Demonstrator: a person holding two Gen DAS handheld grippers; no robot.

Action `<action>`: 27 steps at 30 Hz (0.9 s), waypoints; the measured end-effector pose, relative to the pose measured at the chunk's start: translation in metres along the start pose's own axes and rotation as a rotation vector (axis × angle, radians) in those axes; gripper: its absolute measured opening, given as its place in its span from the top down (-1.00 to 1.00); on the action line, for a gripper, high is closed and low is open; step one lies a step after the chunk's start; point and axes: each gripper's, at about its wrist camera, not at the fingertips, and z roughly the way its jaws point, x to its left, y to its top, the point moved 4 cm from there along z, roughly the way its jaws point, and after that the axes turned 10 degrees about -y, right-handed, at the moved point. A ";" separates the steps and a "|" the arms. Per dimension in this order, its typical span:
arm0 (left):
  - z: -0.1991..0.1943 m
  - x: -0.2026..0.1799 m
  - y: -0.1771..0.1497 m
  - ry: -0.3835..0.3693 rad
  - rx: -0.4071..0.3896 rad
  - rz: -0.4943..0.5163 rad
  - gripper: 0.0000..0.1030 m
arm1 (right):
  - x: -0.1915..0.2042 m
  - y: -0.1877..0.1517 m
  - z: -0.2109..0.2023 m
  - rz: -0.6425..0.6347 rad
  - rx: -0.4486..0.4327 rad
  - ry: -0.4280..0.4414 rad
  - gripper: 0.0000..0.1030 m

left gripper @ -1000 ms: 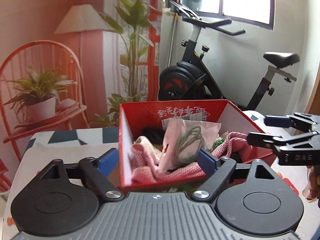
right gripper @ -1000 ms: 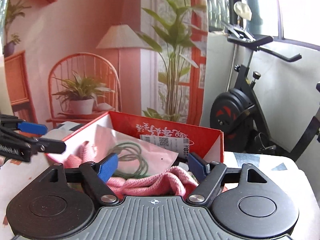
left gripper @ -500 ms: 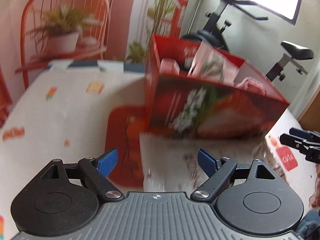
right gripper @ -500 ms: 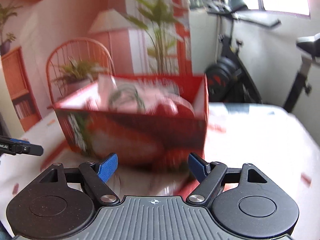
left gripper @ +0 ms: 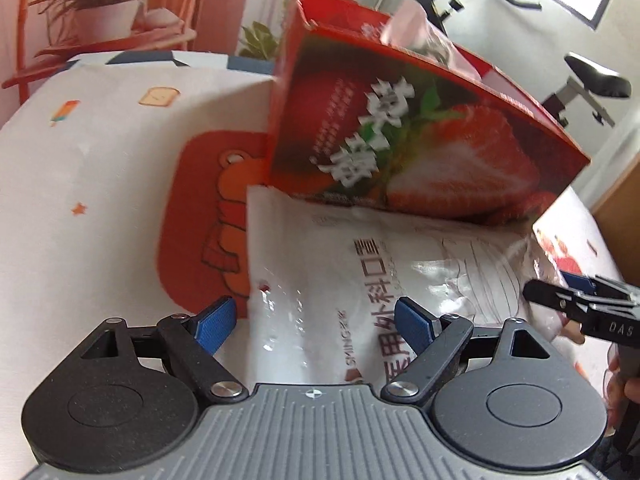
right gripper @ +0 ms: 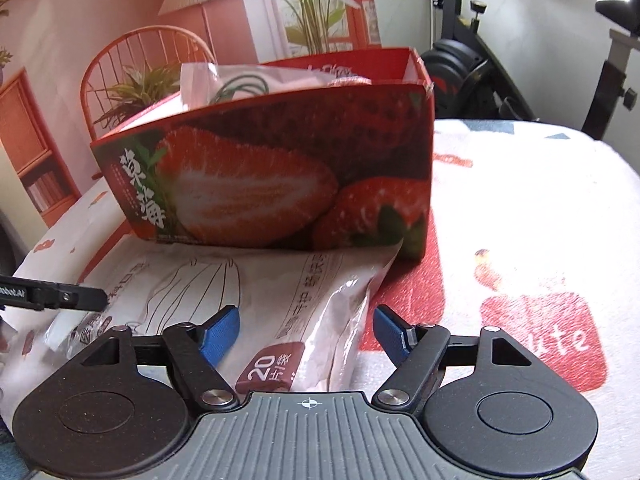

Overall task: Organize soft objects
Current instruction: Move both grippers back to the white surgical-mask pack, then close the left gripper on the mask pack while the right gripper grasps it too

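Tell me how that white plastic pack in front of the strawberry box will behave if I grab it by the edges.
The white pack looks like thin glossy film, wrinkled near its right end, so it will probably sag and crinkle. The shiny surface may slip between pads. It lies flat and slack against the strawberry box, so it is likely light.

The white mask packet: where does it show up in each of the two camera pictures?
Left wrist view: the white mask packet lies low and centre-right, in front of the strawberry box.
Right wrist view: the packet lies low and left of centre, its corner tucked against the box.
Shared landmark: the red strawberry box, just behind the packet in both.
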 end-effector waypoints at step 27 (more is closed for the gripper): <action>-0.013 -0.021 -0.038 -0.071 -0.062 -0.084 -0.37 | 0.009 -0.012 -0.009 -0.023 0.007 0.091 -0.30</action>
